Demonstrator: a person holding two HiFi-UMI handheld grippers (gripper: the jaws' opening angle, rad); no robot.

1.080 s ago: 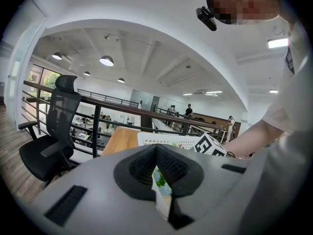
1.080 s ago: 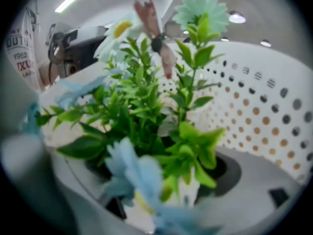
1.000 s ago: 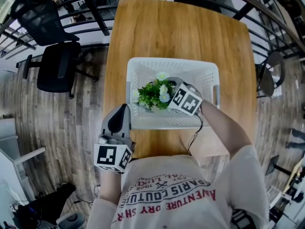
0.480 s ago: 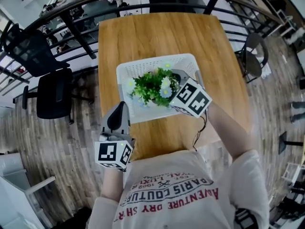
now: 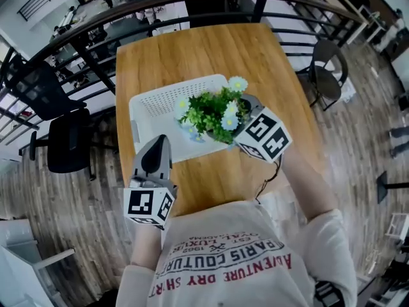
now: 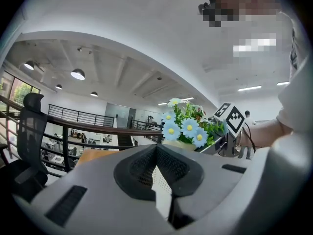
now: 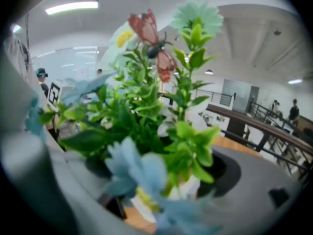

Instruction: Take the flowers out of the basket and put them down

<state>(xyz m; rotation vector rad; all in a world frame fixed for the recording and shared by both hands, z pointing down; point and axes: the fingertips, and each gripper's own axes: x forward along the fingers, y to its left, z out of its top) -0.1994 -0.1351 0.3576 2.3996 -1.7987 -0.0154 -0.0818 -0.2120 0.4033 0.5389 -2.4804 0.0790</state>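
Note:
A bunch of green leaves with pale blue and white flowers (image 5: 214, 110) hangs above the right end of the white plastic basket (image 5: 160, 104). My right gripper (image 5: 238, 117) is shut on the flowers, and its view is filled by the leaves and petals (image 7: 156, 126), with a small red butterfly (image 7: 152, 38) on top. My left gripper (image 5: 153, 162) is near the table's front edge, at the basket's near rim, its jaws shut with nothing between them. From the left gripper view the flowers (image 6: 188, 126) show raised to the right.
The basket lies on a wooden table (image 5: 211, 50). A black railing (image 5: 96, 34) runs behind the table. Black office chairs (image 5: 61, 139) stand to the left and another chair (image 5: 326, 75) to the right. Bare tabletop lies right of the basket.
My right gripper has lifted the flowers up out of the basket and carried them to the right. The left gripper has stayed at the basket's near side.

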